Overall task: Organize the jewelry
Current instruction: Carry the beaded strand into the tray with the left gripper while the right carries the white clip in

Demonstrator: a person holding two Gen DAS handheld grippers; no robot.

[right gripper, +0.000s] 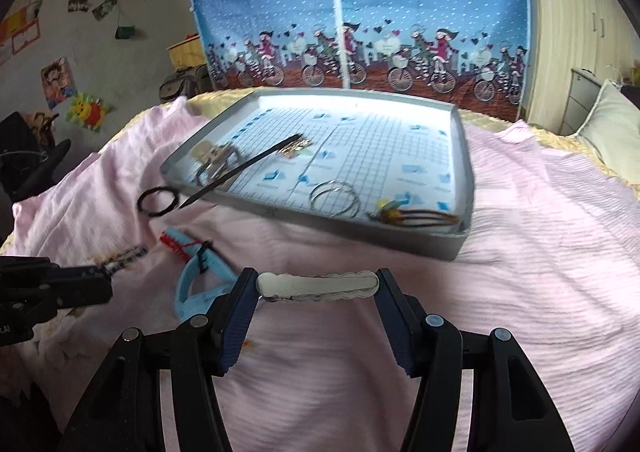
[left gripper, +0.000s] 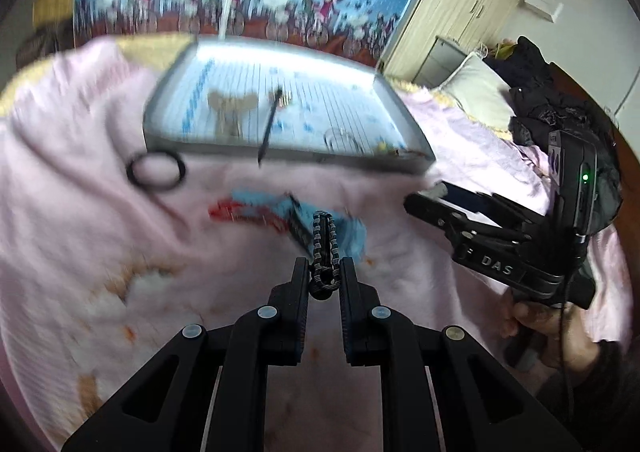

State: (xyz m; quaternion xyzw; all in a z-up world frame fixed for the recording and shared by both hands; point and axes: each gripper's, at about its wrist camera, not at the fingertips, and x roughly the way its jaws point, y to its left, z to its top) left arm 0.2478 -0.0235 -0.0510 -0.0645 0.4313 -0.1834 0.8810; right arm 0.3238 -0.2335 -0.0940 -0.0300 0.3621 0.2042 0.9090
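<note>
Left wrist view: black hair tie (left gripper: 156, 171) on pink blanket (left gripper: 80, 212), left of centre. Left tongs (left gripper: 324, 272) at bottom centre, narrow, pinching black-and-white patterned clip (left gripper: 325, 248). Grey tray (left gripper: 280, 156) above. Right wrist view: right tongs (right gripper: 318, 284), bottom centre, wide, gripping silver hair clip (right gripper: 318, 284) crosswise.

Both black claws (left gripper: 324, 276) (right gripper: 318, 286) have round silver screws; one is marked "DAS".

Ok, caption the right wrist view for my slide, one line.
Right claw holds a silver scalloped metal hair clip crosswise above a pink blanket, before a shallow grey tray of jewelry.
</note>
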